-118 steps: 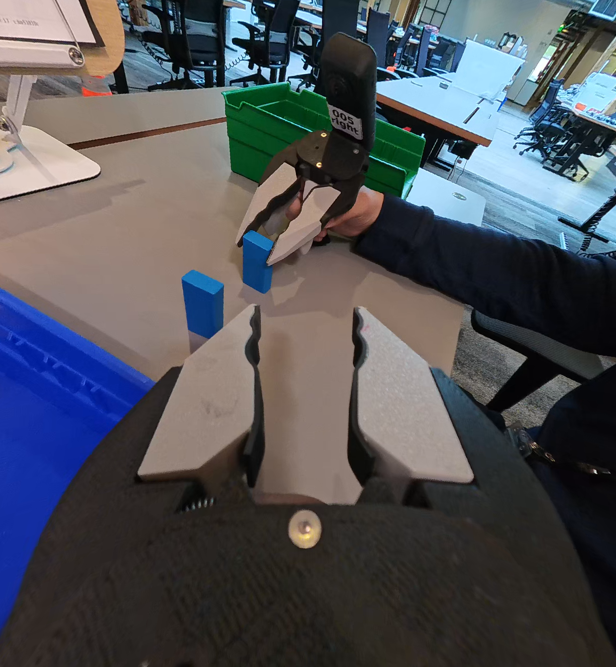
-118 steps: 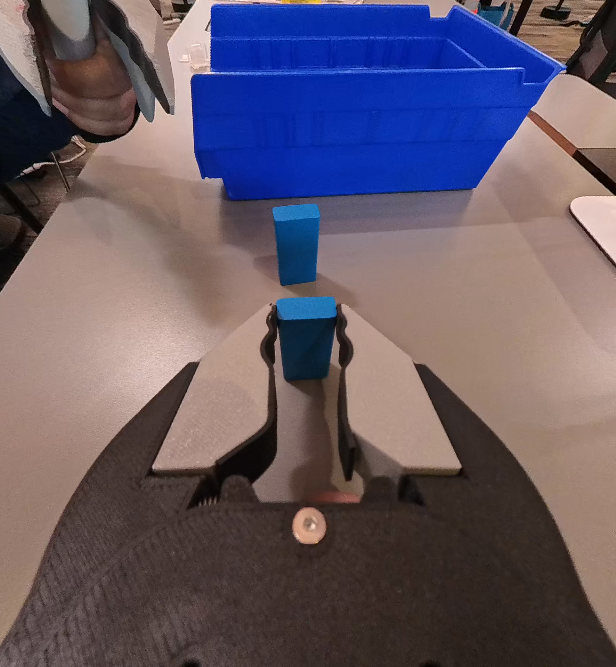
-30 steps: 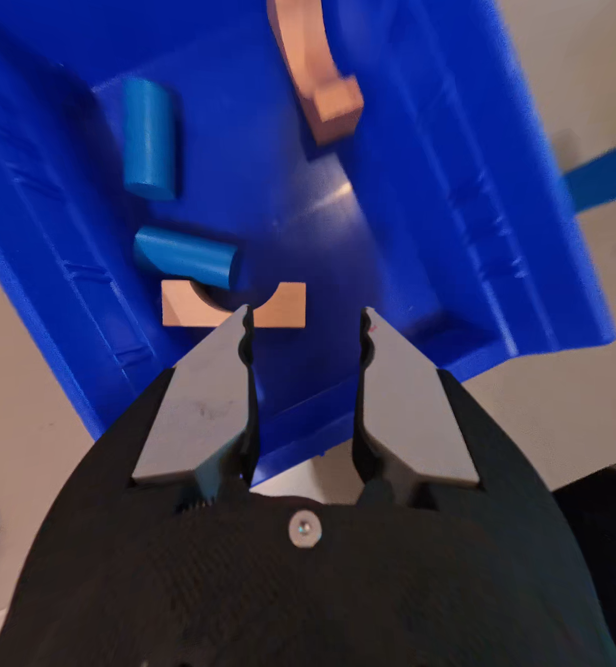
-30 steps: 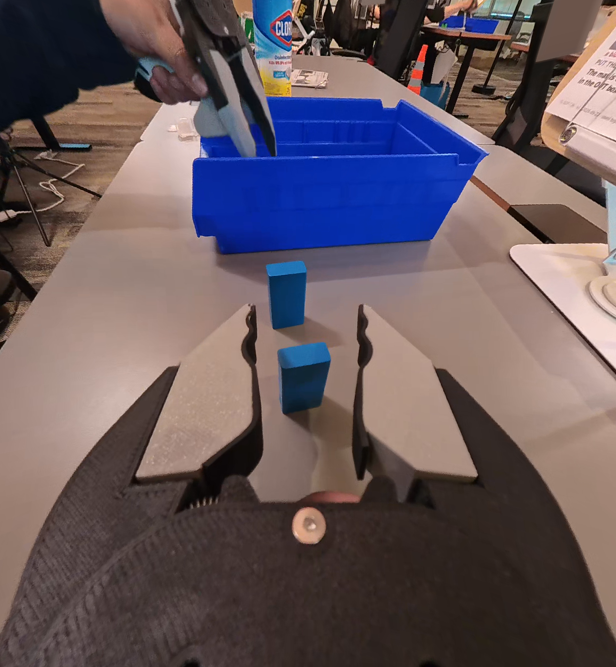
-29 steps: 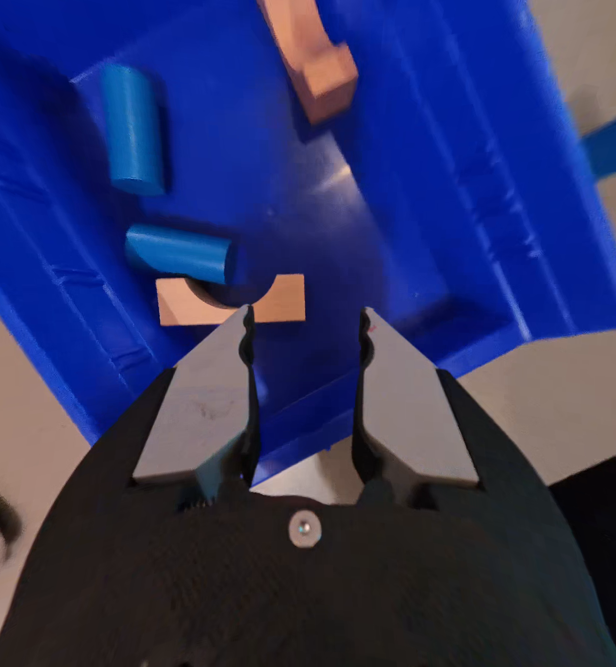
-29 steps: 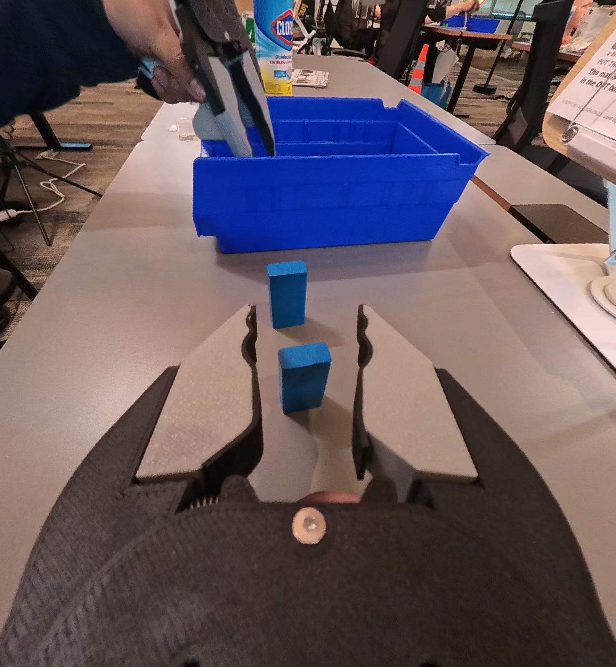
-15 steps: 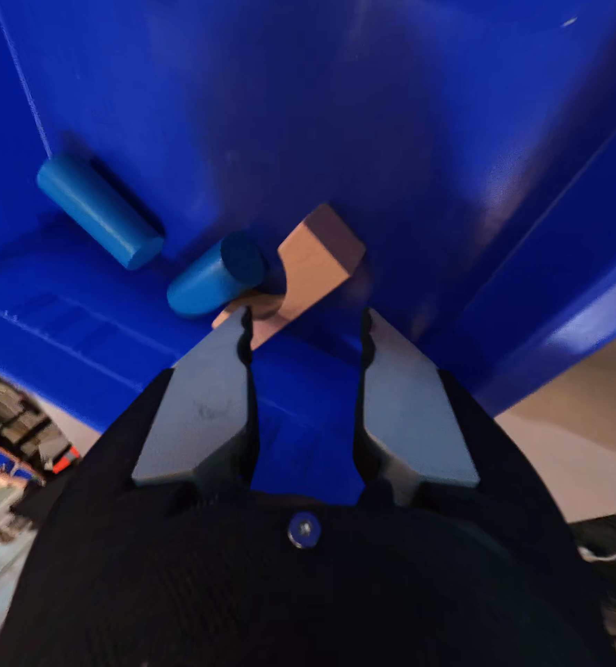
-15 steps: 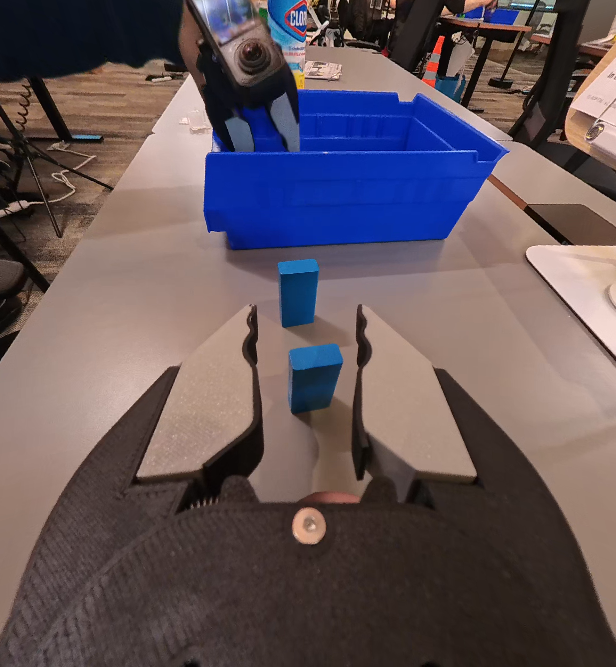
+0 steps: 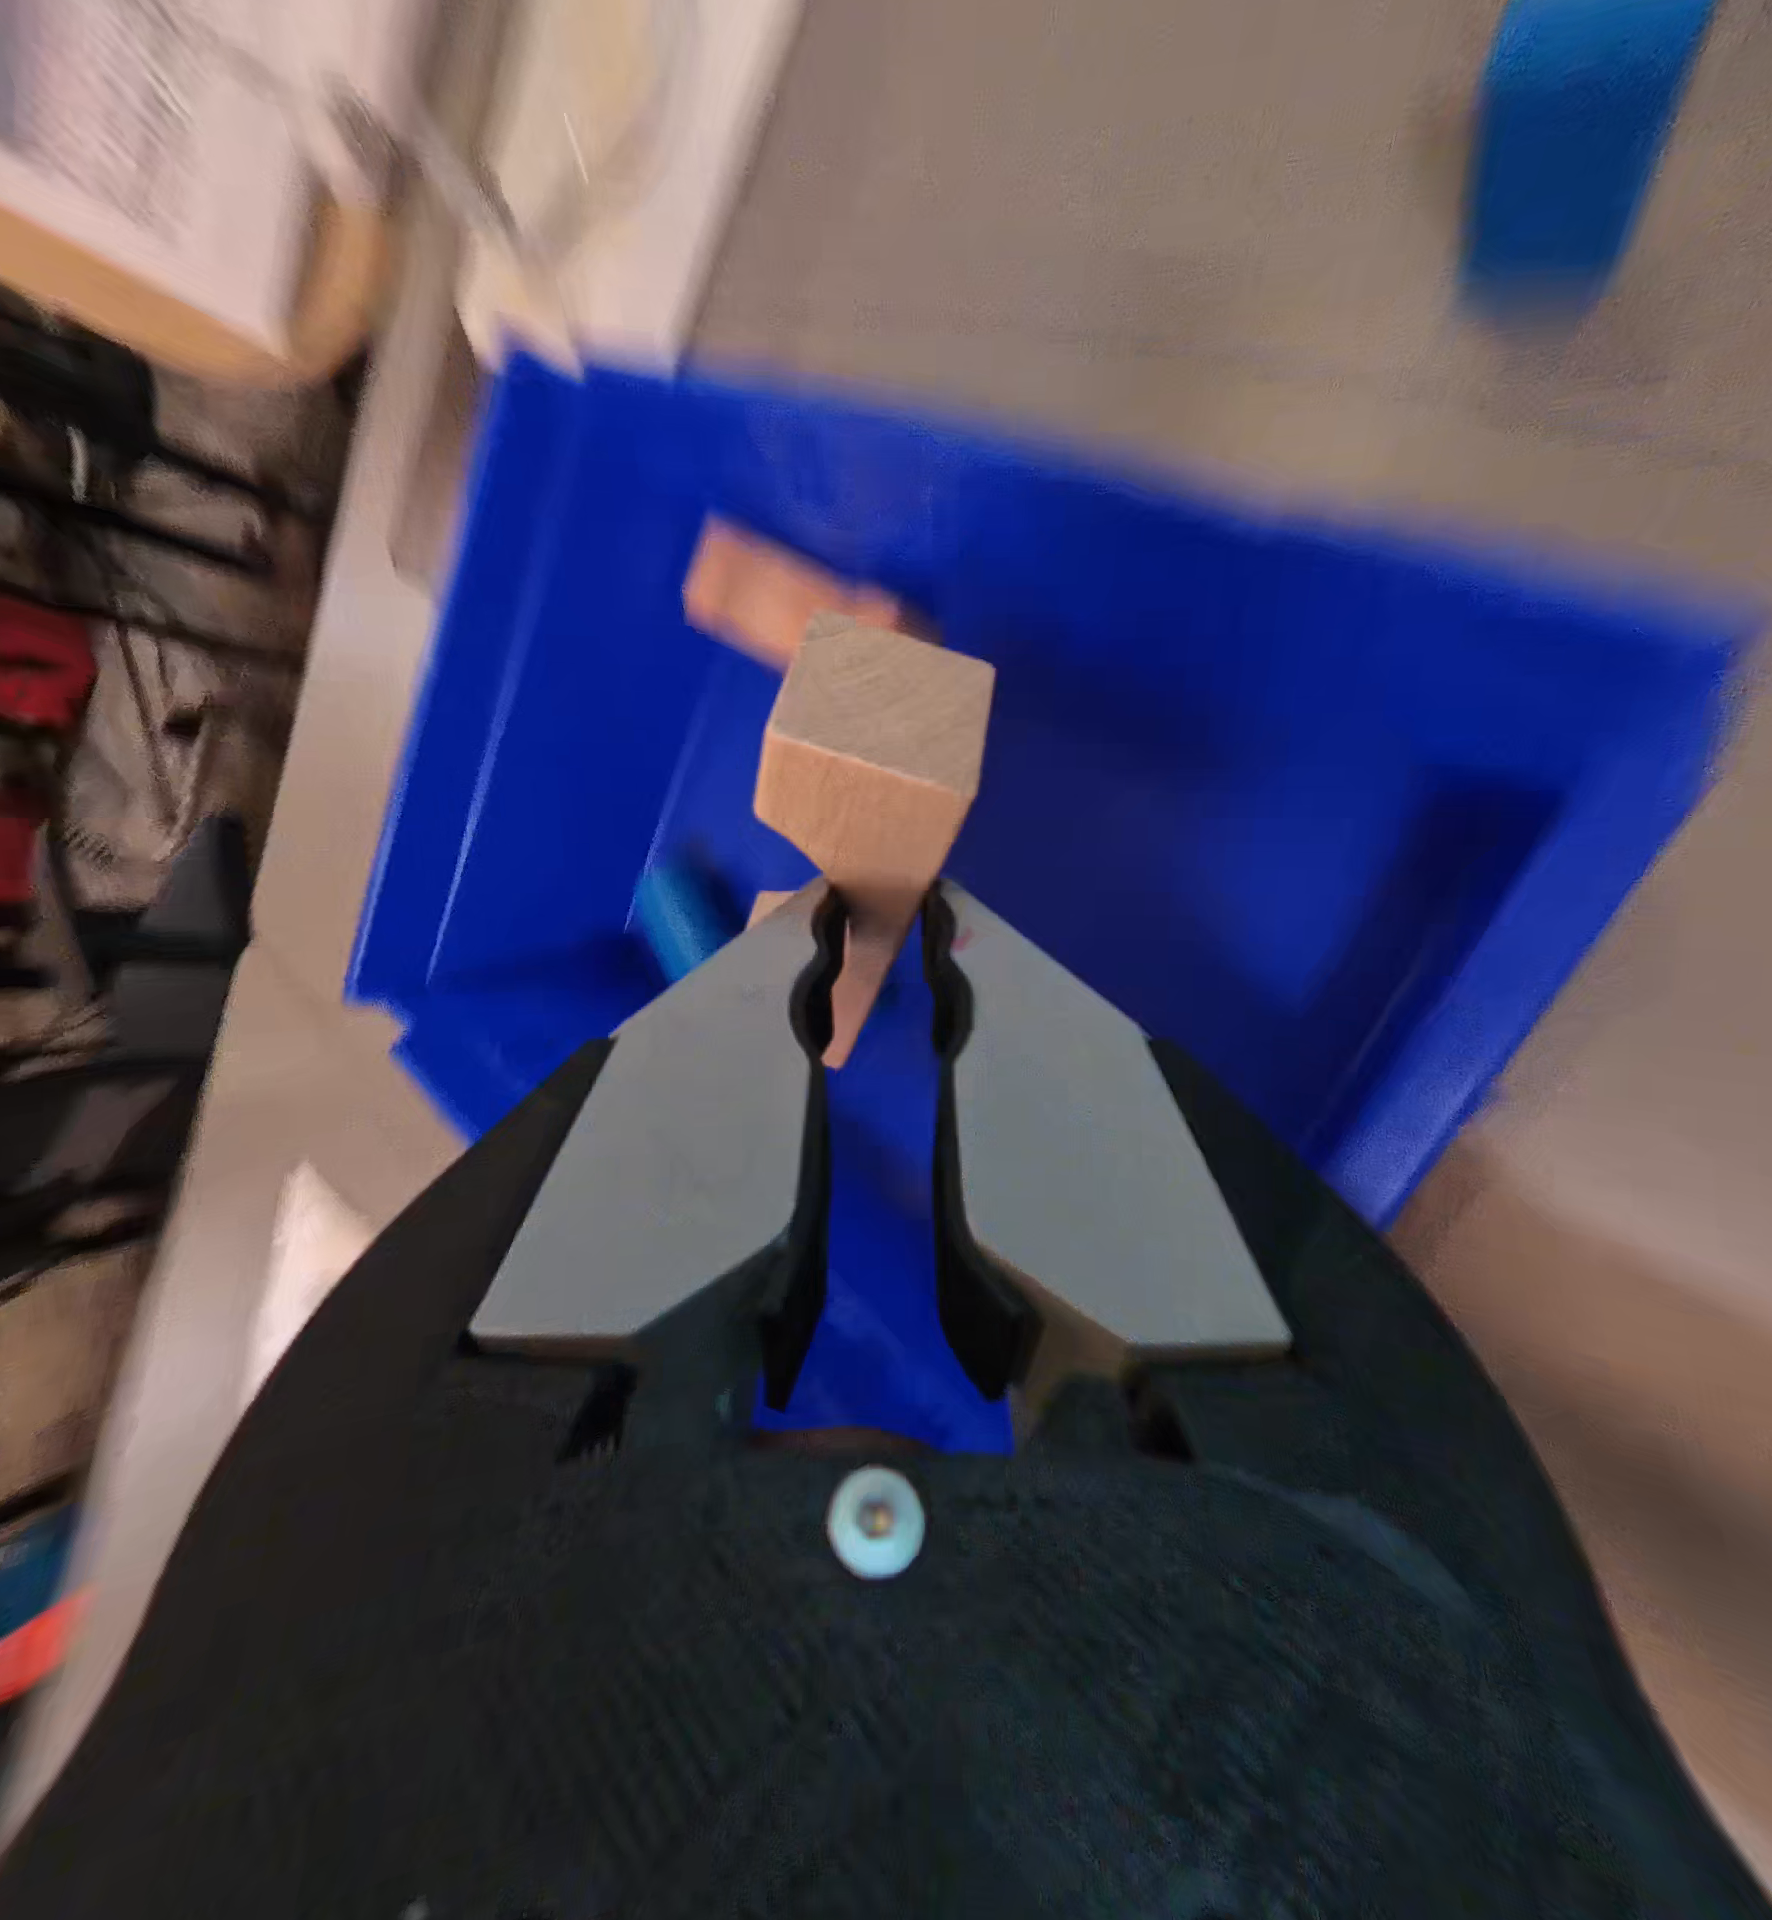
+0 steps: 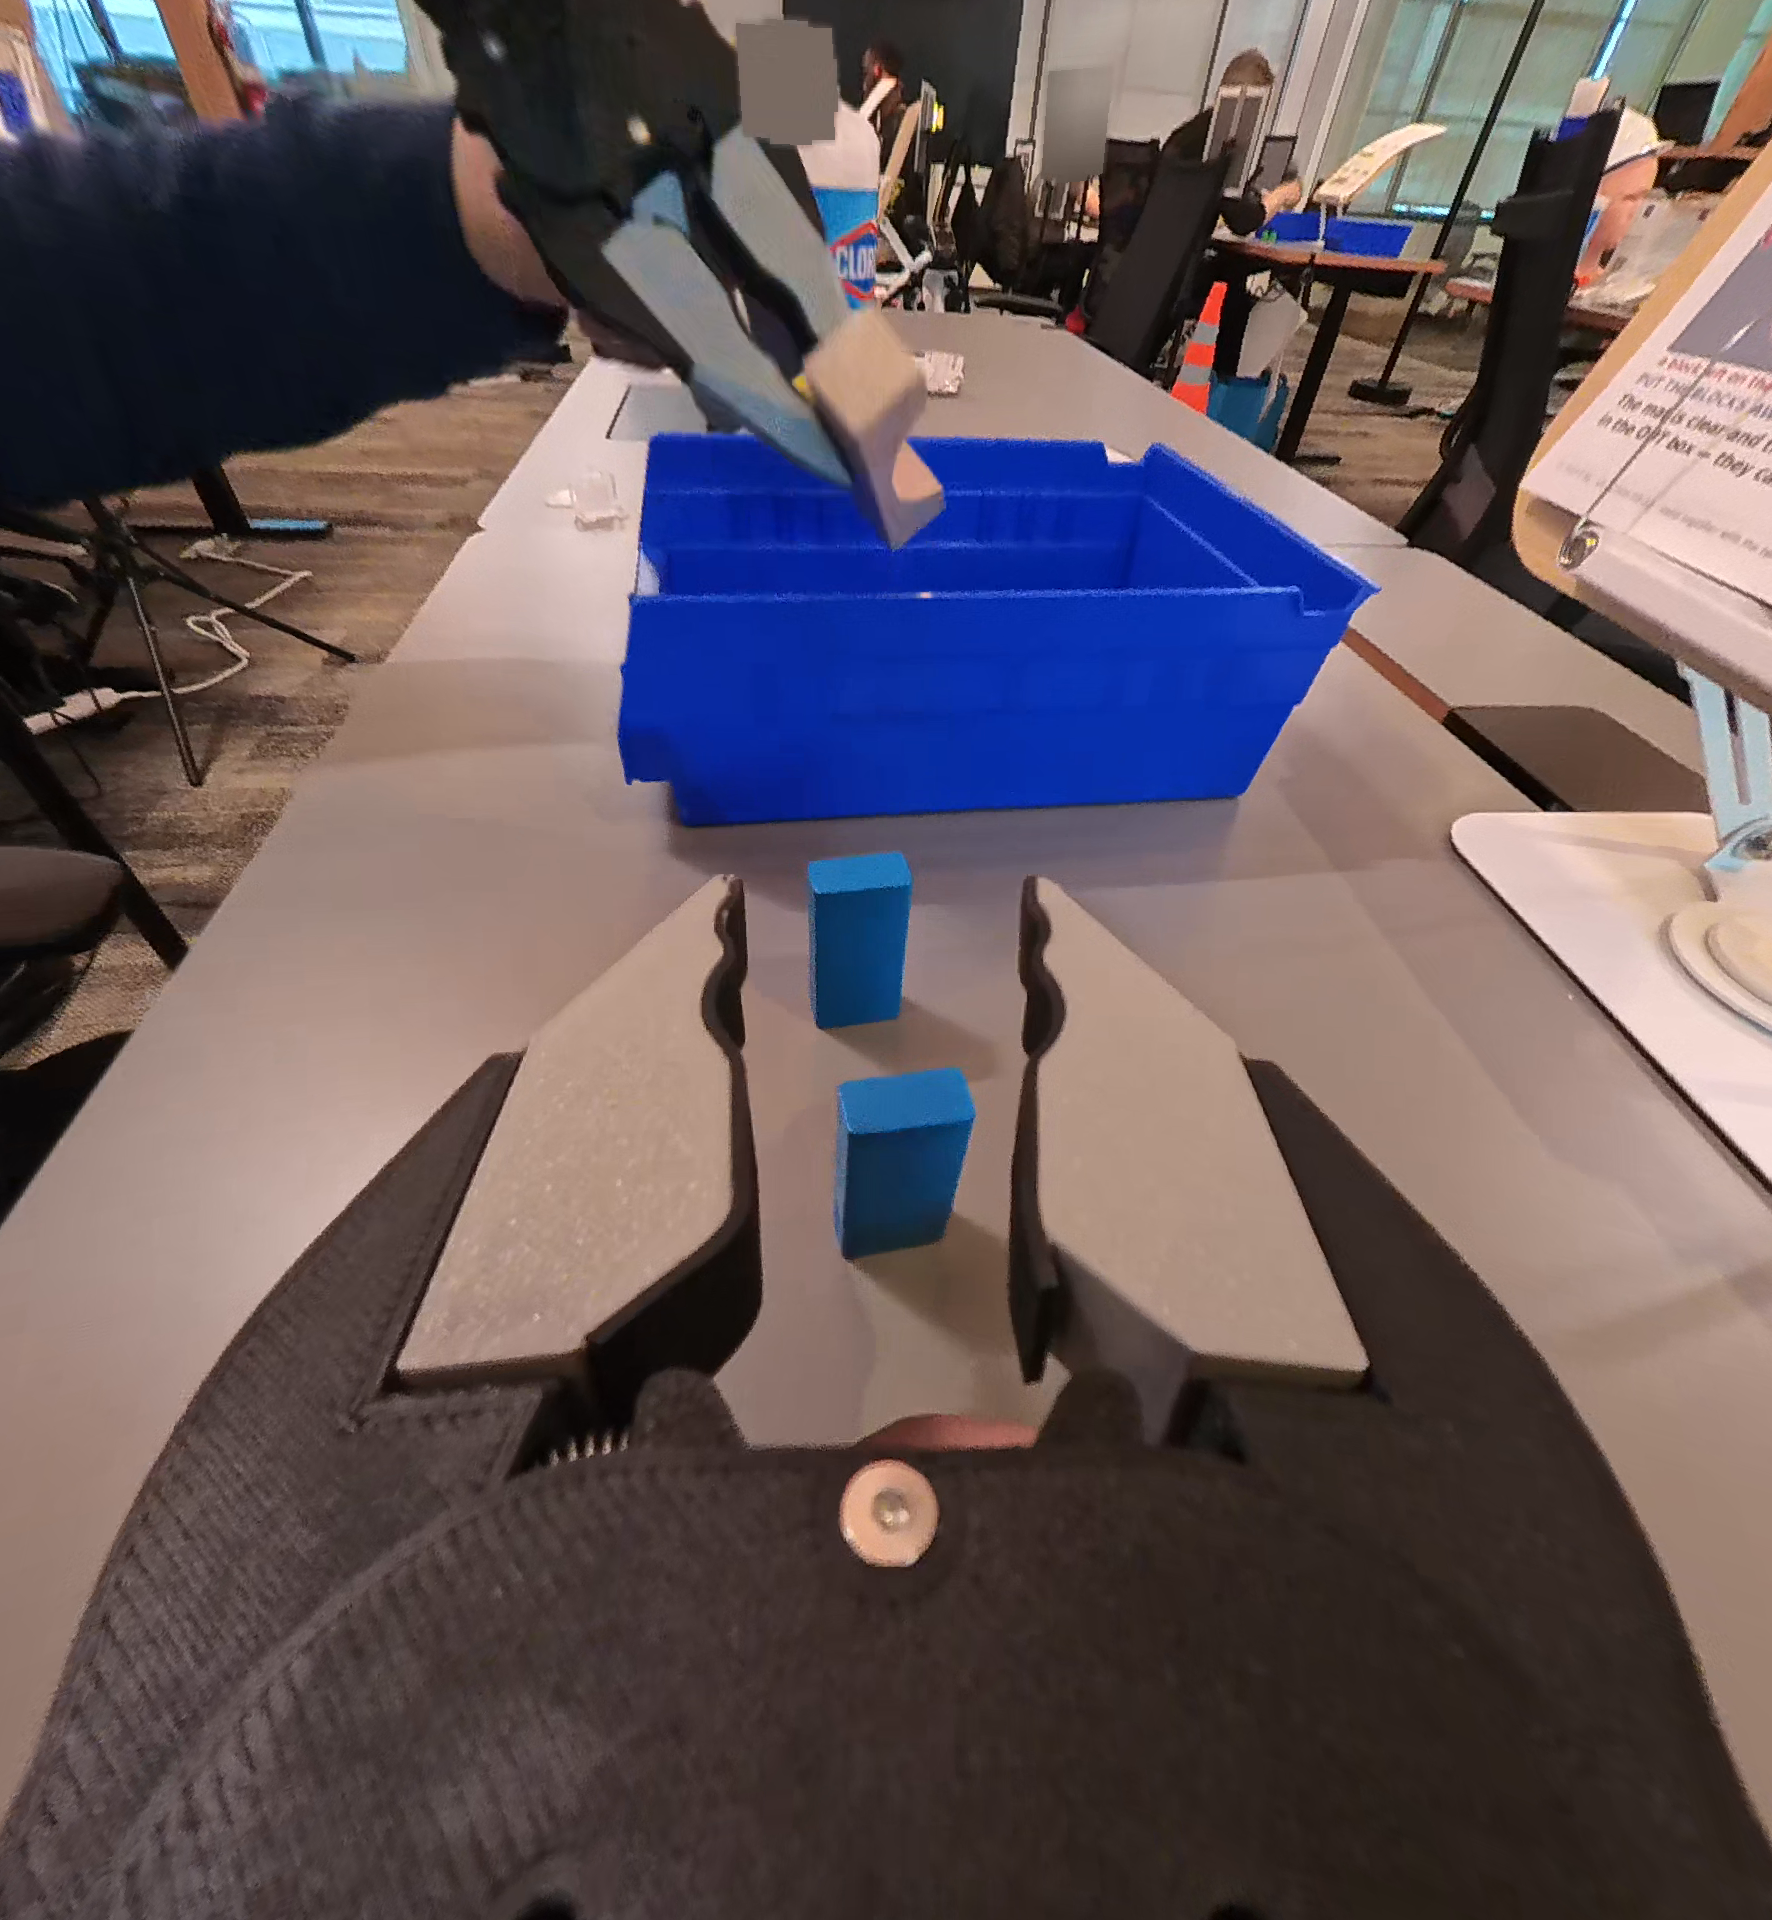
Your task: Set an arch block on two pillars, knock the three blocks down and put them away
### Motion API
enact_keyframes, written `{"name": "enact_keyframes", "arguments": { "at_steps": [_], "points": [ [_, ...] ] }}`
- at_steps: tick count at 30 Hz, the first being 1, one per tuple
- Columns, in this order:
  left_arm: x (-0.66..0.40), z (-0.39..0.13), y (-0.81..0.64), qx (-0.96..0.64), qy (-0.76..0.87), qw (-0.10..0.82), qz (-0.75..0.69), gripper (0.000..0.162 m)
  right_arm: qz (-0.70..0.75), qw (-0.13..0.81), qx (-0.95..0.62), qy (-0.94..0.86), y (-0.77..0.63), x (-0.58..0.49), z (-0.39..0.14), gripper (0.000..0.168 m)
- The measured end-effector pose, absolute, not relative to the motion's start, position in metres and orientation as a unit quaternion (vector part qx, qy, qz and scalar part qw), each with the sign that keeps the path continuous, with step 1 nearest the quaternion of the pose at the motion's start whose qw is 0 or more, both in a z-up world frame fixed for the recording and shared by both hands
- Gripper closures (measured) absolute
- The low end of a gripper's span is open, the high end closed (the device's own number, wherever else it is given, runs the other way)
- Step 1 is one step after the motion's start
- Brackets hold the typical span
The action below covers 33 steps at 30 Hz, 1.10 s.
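Note:
My left gripper (image 9: 877,914) is shut on a plain wooden arch block (image 9: 877,764) and holds it in the air above the blue bin (image 9: 1277,831). From the right wrist view the same left gripper (image 10: 820,416) shows with the arch block (image 10: 877,436) over the bin (image 10: 965,686). Two blue rectangular pillars stand upright on the grey table: the near one (image 10: 901,1162) sits between my right gripper's open fingers, the far one (image 10: 857,938) just beyond the tips. My right gripper (image 10: 880,914) is open and empty. One pillar (image 9: 1568,145) shows blurred in the left wrist view.
Another wooden arch block (image 9: 768,597) and a blue cylinder (image 9: 679,920) lie in the bin. A white stand base (image 10: 1640,935) holding an instruction sheet (image 10: 1734,416) is at the right. A wipes canister (image 10: 846,234) stands behind the bin. The table's left edge (image 10: 238,894) is close. Across from one pair of fingers to the other is roughly 25 cm. To reach the pillar (image 9: 1568,145) in a straight line is about 10 cm for my right fingers, about 20 cm for my left.
My left gripper has shut on the arch block inside the bin and lifted it out above the rim. My right gripper has stayed open around the near pillar.

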<state>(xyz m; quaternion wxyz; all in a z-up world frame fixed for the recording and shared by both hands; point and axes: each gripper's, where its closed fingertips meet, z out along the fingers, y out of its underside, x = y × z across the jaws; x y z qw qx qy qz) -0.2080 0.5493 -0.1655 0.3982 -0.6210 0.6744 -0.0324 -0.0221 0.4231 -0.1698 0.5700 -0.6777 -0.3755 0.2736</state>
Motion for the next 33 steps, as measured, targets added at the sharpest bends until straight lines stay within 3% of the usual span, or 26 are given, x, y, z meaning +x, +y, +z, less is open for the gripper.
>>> {"name": "enact_keyframes", "arguments": {
  "at_steps": [2,5,13,18,23,26,33],
  "points": [
    [-0.177,-0.125,0.522,-0.626,0.602,0.46,-0.185,0.149,0.279,0.577,-0.67,-0.375,0.421,-0.024,-0.164,0.118],
    [-0.147,-0.087,0.484,-0.636,0.49,0.461,-0.379,0.15,0.287,0.591,-0.654,-0.374,0.416,-0.03,-0.152,0.118],
    [-0.098,-0.074,0.457,-0.629,0.218,0.409,-0.624,0.151,0.178,0.691,-0.606,-0.351,0.413,-0.043,-0.108,0.111],
    [-0.073,-0.083,0.451,-0.621,0.167,0.408,-0.648,0.15,0.091,0.71,-0.601,-0.356,0.414,-0.057,-0.109,0.114],
    [-0.051,-0.086,0.436,-0.608,0.139,0.336,-0.706,0.15,0.033,0.697,-0.63,-0.34,0.427,-0.055,-0.121,0.118],
    [-0.045,-0.093,0.433,-0.613,0.141,0.332,-0.703,0.151,-0.007,0.706,-0.628,-0.328,0.429,-0.047,-0.117,0.137],
    [-0.051,-0.096,0.43,-0.606,0.141,0.315,-0.717,0.151,0.057,0.695,-0.637,-0.329,0.424,-0.051,-0.115,0.139]
  ]
}}
